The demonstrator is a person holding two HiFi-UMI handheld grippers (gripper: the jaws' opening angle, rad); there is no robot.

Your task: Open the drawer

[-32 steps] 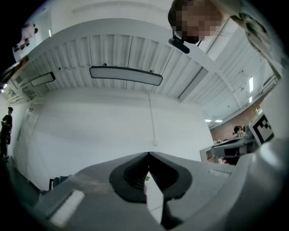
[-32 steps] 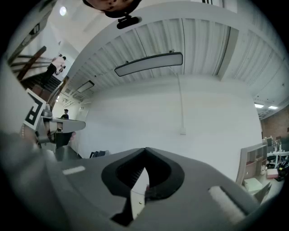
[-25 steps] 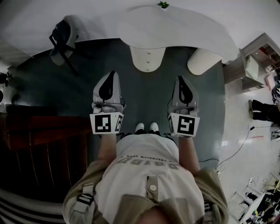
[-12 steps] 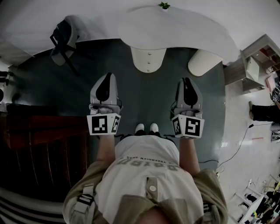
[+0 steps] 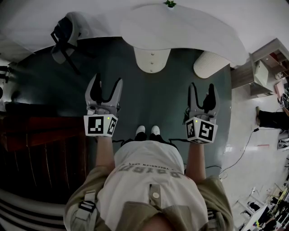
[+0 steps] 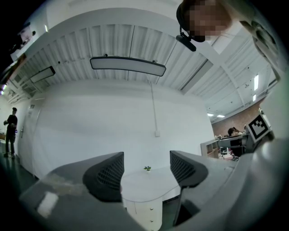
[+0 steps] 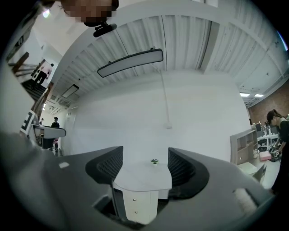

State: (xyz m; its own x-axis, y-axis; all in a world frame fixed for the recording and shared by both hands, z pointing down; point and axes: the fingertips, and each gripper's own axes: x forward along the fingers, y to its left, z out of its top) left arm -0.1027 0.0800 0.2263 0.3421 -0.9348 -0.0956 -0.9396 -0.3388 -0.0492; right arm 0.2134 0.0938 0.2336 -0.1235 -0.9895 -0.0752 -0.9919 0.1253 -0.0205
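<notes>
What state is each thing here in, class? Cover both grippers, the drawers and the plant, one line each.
left gripper, open, jaws have just been opening, nothing between them
right gripper, open, jaws have just been opening, nothing between them
drawers, all shut
plant, upright on the table

The white table (image 5: 180,31) is cut off along its far side by the head view's top edge, and the small plant (image 5: 170,4) on it is clipped there too and too small to identify. Under the table, the drawer unit (image 5: 146,57) hides its top beneath the tabletop, and its knobs (image 5: 153,62) are mere dots. Nearer than the table and to its left, the dark furniture (image 5: 40,149) is too dim to make out. The person's legs are hidden behind the torso (image 5: 149,180), leaving only the shoe tips (image 5: 147,131).
</notes>
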